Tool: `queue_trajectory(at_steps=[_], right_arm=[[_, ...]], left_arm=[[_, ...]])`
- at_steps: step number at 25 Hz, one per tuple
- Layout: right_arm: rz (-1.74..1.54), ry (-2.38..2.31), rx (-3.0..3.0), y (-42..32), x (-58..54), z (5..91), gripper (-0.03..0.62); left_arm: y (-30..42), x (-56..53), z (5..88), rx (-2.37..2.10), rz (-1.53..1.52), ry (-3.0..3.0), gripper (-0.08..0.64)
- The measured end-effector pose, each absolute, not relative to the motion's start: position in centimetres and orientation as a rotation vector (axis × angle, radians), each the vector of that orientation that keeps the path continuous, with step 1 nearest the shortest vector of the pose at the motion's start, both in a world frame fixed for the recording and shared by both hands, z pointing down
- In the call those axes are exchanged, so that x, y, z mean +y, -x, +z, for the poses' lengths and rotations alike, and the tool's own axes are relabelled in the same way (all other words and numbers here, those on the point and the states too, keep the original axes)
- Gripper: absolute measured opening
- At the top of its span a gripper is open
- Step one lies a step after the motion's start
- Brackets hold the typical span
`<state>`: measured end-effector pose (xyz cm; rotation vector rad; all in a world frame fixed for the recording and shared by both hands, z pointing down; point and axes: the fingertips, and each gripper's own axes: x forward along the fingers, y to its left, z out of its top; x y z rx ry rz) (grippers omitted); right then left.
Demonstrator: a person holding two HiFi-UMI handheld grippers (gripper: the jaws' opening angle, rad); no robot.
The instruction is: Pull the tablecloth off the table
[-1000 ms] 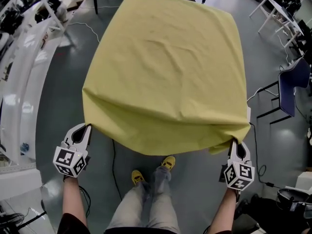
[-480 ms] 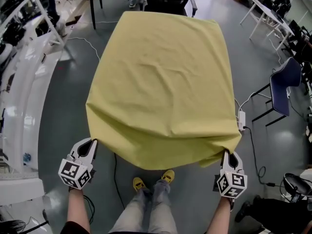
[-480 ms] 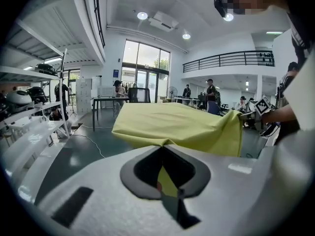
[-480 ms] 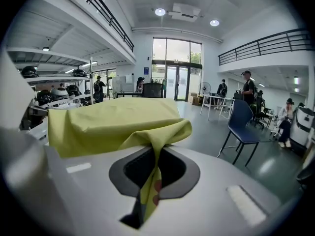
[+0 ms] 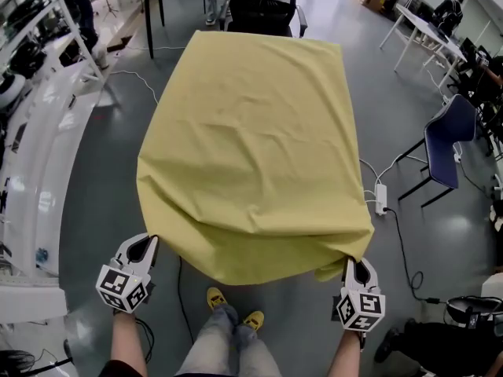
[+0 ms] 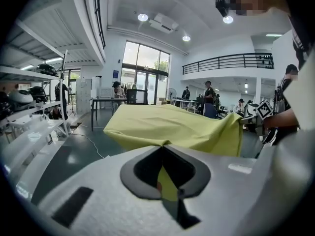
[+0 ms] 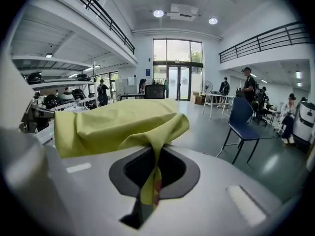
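Tablecloth (image 5: 251, 148) edge over (seemingly) open floor (image 5: 102, 171)

Bright, even ceiling light throughout; both gripper views bend strongly at edges.

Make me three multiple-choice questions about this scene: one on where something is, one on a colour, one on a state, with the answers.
1. In the head view, where does the blue chair stand?
A) left of the tablecloth
B) right of it
C) on top of it

2. What colour is the tablecloth?
A) red
B) white
C) yellow

3. What state are the left gripper and right gripper in?
A) both open
B) both shut on the tablecloth
C) only the left shut on it

Answers:
1 B: the chair stands on the floor off the cloth's right edge.
2 C: the cloth shows yellow in every view.
3 B: each gripper view shows cloth pinched between closed jaws.
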<state>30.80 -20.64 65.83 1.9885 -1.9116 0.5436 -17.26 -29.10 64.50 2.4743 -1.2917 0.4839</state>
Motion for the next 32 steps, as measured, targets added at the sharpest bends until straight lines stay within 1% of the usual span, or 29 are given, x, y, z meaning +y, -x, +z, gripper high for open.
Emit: queue_trajectory(at_steps=[13,25,32], right_arm=[[0.482,-1.952,-1.987,-31.9,-13.5,61.5,0.015],[0.343,-1.929,-1.997,-26.9,-10.4,56.6,0.015],[0.292,-2.015,-2.005,-23.0,-9.2,51.4,0.015]], left_arm=[[14.6,-20.4,58.2,-1.314,0.479,-2.545,0.008],[14.2,-17.1,55.5,-1.228,0.414,-2.615,0.008],[15.4,-16.6,50.6,-1.207,0.313,-2.685,0.008]])
